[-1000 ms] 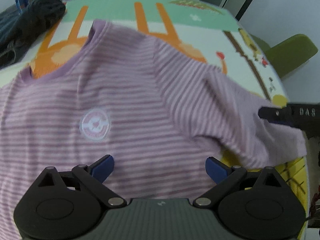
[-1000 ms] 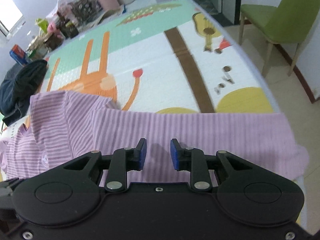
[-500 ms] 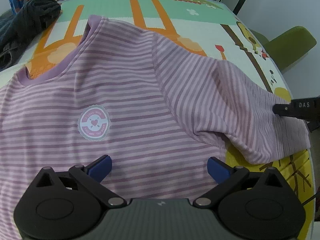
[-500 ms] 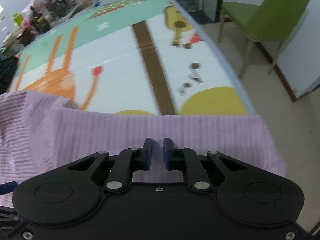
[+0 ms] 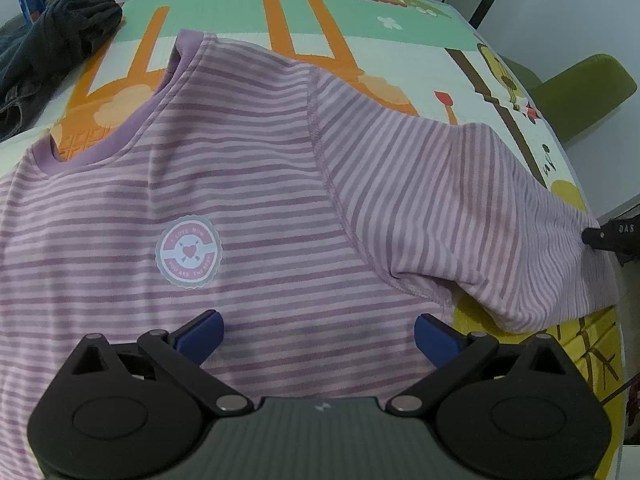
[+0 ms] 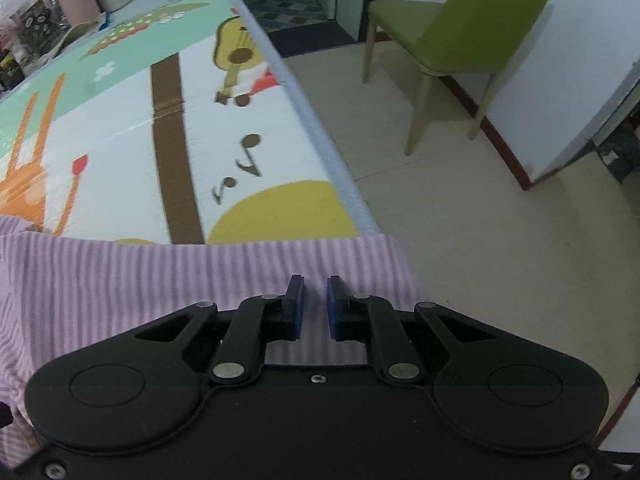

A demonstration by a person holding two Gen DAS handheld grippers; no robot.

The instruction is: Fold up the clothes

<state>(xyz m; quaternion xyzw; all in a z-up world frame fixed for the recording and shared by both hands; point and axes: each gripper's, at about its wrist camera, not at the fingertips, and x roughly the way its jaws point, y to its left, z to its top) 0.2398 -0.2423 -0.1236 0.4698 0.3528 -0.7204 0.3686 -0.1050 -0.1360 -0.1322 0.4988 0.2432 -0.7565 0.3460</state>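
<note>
Left gripper (image 5: pixel 318 330) released, jaws wide above shirt (image 5: pixel 248 208); right gripper (image 6: pixel 313 307) at 3 o'clock, nearly clenched, grasping sleeve (image 6: pixel 200 276) on mat (image 6: pixel 120 128)

Your shirt (image 5: pixel 280 208): soft striped knit cloth, matt, glossy round print. Mat (image 6: pixel 120 128): smooth printed foam, embossed grid. Your grippers (image 5: pixel 316 330): matt black plastic, metal pins.

Cartoon-print table mat (image 5: pixel 400 12) bears striped shirt (image 5: pixel 260 208), dark clothes (image 5: pixel 52 40).

shirt (image 5: pixel 280 208) — pink-mauve stripes | mat (image 6: pixel 120 128) — green, white, orange | chair (image 6: pixel 472 20) — green
</note>
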